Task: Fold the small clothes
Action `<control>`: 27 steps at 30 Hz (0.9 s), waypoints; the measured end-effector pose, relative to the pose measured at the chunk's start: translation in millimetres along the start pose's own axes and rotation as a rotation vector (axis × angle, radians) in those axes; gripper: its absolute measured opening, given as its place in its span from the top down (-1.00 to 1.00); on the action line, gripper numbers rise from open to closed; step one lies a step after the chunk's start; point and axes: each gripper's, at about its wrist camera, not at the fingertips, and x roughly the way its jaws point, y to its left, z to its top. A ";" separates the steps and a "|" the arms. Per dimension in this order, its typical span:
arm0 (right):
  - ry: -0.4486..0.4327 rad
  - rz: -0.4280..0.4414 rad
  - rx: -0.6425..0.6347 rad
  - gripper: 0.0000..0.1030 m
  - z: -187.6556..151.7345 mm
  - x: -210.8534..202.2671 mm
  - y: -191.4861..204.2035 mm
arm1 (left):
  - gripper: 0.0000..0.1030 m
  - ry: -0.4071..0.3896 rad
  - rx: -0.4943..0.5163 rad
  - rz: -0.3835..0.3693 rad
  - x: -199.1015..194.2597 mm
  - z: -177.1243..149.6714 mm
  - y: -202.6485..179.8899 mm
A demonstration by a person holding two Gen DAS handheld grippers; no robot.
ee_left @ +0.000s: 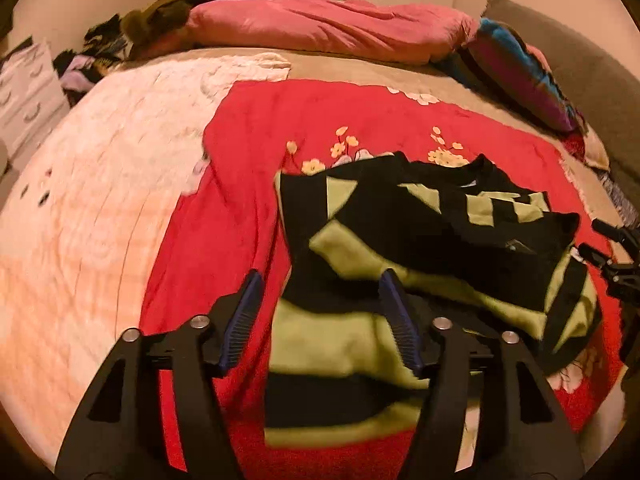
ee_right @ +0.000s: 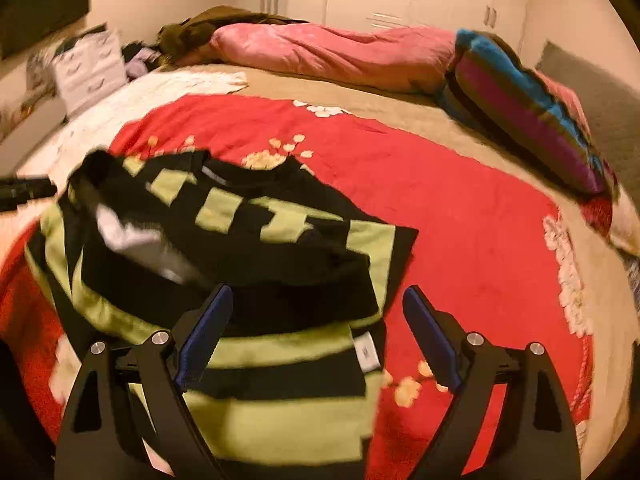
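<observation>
White dresser (ee_left: 28, 92) far left, drawers closed, contents not visible. Clothes heap (ee_left: 100, 48) beside it at the bed's far corner. White quilt (ee_left: 100, 200) covers the bed's left part, red floral blanket (ee_left: 360, 120) the middle. Black-and-green striped garment (ee_left: 420, 240) lies crumpled on the red blanket, partly doubled over, white tag (ee_right: 368, 354) showing at its hem. Left gripper (ee_left: 320, 280) spread, hovering over the garment's left hem, pads pinching nothing. Right gripper (ee_right: 318, 294) spread wide over the right hem edge, also holding nothing. Pink duvet (ee_left: 328, 28) along the far side; striped pillow (ee_left: 520, 68) at right.
</observation>
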 end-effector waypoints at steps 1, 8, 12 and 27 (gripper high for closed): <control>0.004 0.018 0.055 -0.72 4.5 2.0 -3.1 | -0.13 0.007 0.010 0.004 7.4 7.3 -0.9; 0.016 -0.010 0.248 -0.65 18.8 -6.2 -19.3 | -0.17 0.027 -0.011 -0.077 37.7 22.3 -3.7; -0.025 -0.002 0.123 -0.63 24.8 -20.9 -12.4 | 0.19 0.042 -0.040 -0.130 45.8 17.9 -4.4; 0.119 0.097 0.345 0.79 21.0 7.7 -48.8 | 0.81 -0.038 -0.135 -0.153 27.0 7.0 0.7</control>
